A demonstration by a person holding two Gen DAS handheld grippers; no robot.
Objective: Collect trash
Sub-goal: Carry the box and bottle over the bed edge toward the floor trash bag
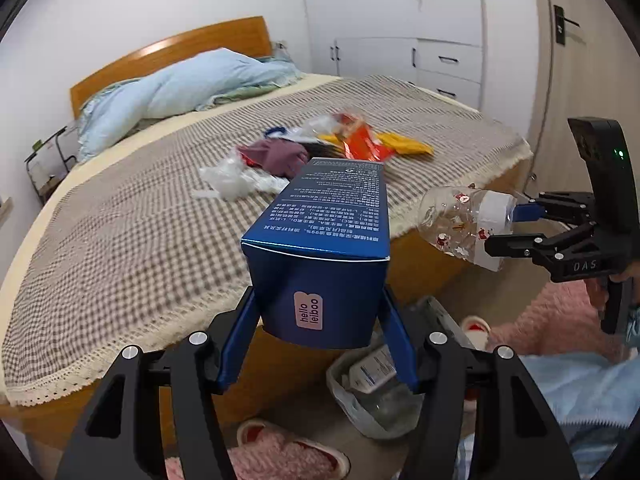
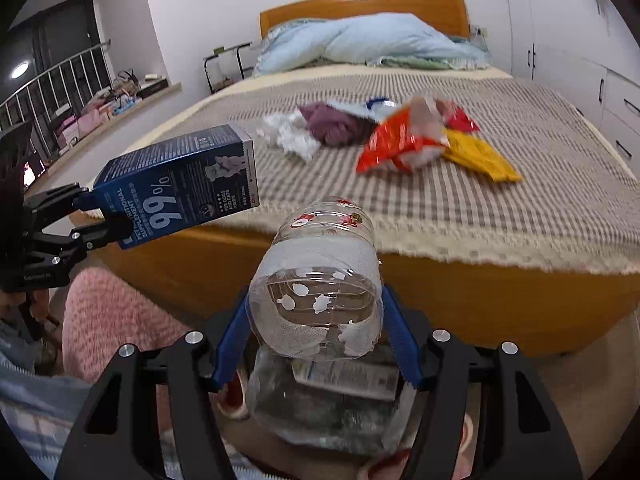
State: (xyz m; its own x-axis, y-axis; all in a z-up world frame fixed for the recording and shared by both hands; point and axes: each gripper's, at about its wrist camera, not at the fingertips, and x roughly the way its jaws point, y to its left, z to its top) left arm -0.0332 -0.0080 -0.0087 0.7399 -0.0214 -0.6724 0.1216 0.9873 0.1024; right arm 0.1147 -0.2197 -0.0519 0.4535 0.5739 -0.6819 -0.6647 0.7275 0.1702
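Observation:
My left gripper (image 1: 318, 314) is shut on a dark blue carton (image 1: 324, 240), its blue fingers pressing both sides near the end. The carton is held out over the bed's foot edge. My right gripper (image 2: 316, 320) is shut on a clear plastic bottle (image 2: 320, 280) with small red and white stickers. Each tool shows in the other view: the bottle (image 1: 460, 220) at the right, the carton (image 2: 180, 188) at the left. On the checked bedspread lie an orange snack bag (image 2: 400, 140), a yellow wrapper (image 2: 480, 156), a purple cloth (image 2: 336, 124) and crumpled white plastic (image 2: 292, 136).
A clear plastic bag (image 1: 360, 396) holding some packaging sits on the floor beneath both grippers, against the wooden bed frame (image 2: 480, 300). Pink slippers (image 1: 288, 452) and a person's pink fuzzy sleeve (image 2: 108, 312) are close by. White wardrobes (image 1: 400, 20) line the right wall.

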